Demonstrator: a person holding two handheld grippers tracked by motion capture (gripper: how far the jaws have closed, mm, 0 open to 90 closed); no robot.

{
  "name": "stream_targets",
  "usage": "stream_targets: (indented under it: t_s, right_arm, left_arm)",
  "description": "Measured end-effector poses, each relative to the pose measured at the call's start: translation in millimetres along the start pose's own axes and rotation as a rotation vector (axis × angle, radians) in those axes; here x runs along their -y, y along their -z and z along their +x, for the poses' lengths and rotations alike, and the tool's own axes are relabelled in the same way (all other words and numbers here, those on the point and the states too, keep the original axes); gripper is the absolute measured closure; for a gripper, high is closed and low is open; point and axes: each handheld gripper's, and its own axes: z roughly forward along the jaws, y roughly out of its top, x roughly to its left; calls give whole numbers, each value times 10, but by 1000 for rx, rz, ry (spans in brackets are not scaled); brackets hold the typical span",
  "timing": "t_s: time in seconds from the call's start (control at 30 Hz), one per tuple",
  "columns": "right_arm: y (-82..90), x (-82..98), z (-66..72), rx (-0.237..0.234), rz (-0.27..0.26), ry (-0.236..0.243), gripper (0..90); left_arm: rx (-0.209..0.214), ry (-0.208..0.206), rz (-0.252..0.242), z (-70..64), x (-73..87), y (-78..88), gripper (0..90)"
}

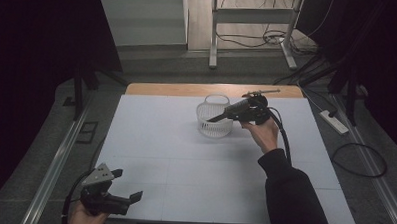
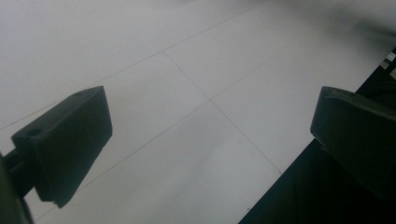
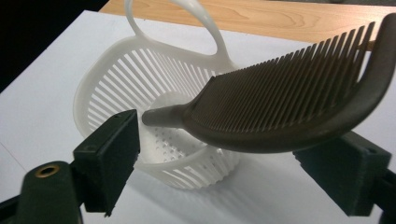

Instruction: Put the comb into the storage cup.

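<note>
Your right gripper (image 3: pixel 224 154) has its jaws standing wide, and the dark comb (image 3: pixel 289 107) lies across the gap between them; its curved spine seems to rest on the right-hand pad while the left pad stands clear of it, so nothing is clamping it. From the high view the right gripper (image 1: pixel 217 117) hangs over the white slotted basket (image 1: pixel 214 123), which sits on the white mat near the far edge of the desk (image 1: pixel 187 89), a little right of centre. In the right gripper view the comb's tapered handle tip points down into the white slotted basket (image 3: pixel 116 84), just above its perforated floor, while the toothed end reaches out past the rim toward the wooden strip.

That is where the trouble lies, I think. The comb looks longer than the basket is wide, so it may tip over the rim onto the mat rather than settle inside. If you pull back with the spine lodged on the pad, you could drag the comb out or nudge the light basket over by its looped handle.

Your left gripper (image 1: pixel 128 192) waits at the near left corner of the desk, its jaws apart and holding nothing, well away from the basket.
</note>
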Motion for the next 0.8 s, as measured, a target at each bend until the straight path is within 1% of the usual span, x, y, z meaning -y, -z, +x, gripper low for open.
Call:
stream_targets:
  t_s: [0.17,0.33,0.4,0.5,0.63,0.8]
  right_arm:
    - [9,-2,12,-11,11,-6,143]
    - [19,-3,3,-19,24,-8,115]
    - [29,-4,0,-20,20,-9,103]
    - [45,-5,13,-17,22,9,90]
    - [71,1,47,4,25,56,55]
    - [103,14,73,11,19,87,21]
  left_arm:
    - [1,-2,0,-2,0,-1,0]
    - [1,-3,0,-3,0,-1,0]
    - [1,-3,0,-2,0,-1,0]
    - [1,-2,0,-2,0,-1,0]
    - [1,-1,0,-1,0,-1,0]
    - [1,-1,0,-1,0,-1,0]
